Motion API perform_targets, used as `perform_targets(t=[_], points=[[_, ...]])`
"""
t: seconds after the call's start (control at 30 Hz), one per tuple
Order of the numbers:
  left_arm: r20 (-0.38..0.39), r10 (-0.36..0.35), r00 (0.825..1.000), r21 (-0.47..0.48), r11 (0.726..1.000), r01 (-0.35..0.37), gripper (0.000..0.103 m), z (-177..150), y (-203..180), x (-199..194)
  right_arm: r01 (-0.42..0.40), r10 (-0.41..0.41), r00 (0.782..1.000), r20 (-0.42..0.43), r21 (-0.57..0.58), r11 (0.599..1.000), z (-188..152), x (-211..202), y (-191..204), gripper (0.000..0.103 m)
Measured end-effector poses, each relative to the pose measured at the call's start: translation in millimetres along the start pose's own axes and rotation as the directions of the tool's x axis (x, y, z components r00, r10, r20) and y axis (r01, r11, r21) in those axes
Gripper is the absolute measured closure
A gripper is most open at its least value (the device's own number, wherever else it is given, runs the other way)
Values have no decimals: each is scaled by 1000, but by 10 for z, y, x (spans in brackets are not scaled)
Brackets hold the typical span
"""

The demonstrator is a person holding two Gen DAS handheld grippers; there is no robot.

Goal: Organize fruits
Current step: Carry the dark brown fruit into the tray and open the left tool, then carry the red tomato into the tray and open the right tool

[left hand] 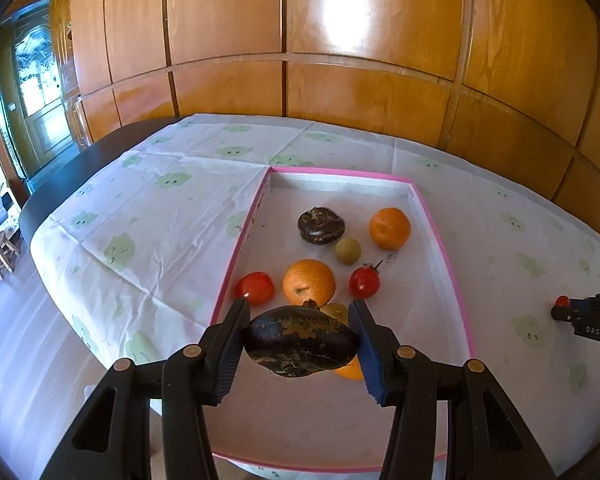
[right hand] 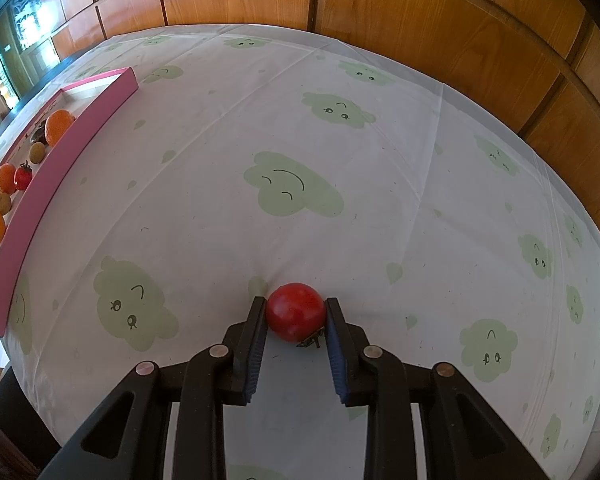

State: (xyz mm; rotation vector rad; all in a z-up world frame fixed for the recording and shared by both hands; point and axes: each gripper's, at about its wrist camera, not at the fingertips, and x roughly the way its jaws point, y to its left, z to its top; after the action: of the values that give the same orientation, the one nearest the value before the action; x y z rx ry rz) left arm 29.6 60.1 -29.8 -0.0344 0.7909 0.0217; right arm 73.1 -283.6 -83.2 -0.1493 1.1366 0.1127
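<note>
Pinching a dark, mottled fruit [left hand: 300,342] between its blue pads, the left gripper [left hand: 300,340] holds it above the near part of a pink-edged tray [left hand: 446,248]. On the tray floor lie two oranges [left hand: 309,282] [left hand: 390,228], two red tomatoes [left hand: 254,288] [left hand: 364,281], a small green fruit [left hand: 347,251] and another dark fruit [left hand: 321,225] toward the far end. A yellowish fruit [left hand: 336,311] and a further orange one [left hand: 352,371] peek out just behind the held fruit.

Well to the right of the tray, the right gripper [right hand: 296,312] is closed on a red tomato [right hand: 296,311], its jaws touching both sides, the tomato low over the cloud-printed tablecloth [right hand: 300,184]; whether it rests on the cloth I cannot tell. In the left wrist view this gripper [left hand: 570,314] shows at the right edge. Wood panelling [left hand: 340,40] stands along the far side.
</note>
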Motion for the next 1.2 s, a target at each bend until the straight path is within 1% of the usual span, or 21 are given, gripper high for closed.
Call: perform_targets(t=[0.37, 0.47, 0.6, 0.7, 0.8, 0.9, 1.03, 1.13, 1.2], points=[[-37, 36, 999, -32, 999, -37, 51, -97, 213, 74, 3, -3, 1000, 2, -2, 1000, -4, -1, 4, 75], [-40, 24, 999, -44, 999, -26, 51, -119, 294, 84, 3, -3, 1000, 2, -3, 1000, -4, 0, 4, 75], [-49, -10, 999, -73, 997, 6, 51, -124, 375, 149, 3, -3, 1000, 2, -4, 1000, -3, 2, 2, 75], [-26, -15, 1000, -58, 998, 14, 43, -101, 358, 162, 4, -4, 1000, 2, -5, 1000, -5, 3, 7, 75], [-16, -12, 1000, -53, 999, 11, 43, -91, 344, 156, 7, -7, 1000, 2, -8, 1000, -2, 0, 11, 75], [-7, 20, 1000, -45, 999, -21, 42, -104, 338, 132, 9, -9, 1000, 3, -9, 1000, -3, -2, 14, 75], [-8, 68, 998, -67, 995, -68, 43, -107, 353, 95, 12, -12, 1000, 3, -7, 1000, -7, -6, 24, 75], [-4, 76, 997, -77, 994, -76, 42, -93, 343, 57, 20, -20, 1000, 3, -4, 1000, -9, -9, 23, 75], [1, 76, 997, -76, 994, -76, 40, -86, 318, 35, 31, -31, 1000, 2, 0, 1000, -11, -15, 34, 75]])
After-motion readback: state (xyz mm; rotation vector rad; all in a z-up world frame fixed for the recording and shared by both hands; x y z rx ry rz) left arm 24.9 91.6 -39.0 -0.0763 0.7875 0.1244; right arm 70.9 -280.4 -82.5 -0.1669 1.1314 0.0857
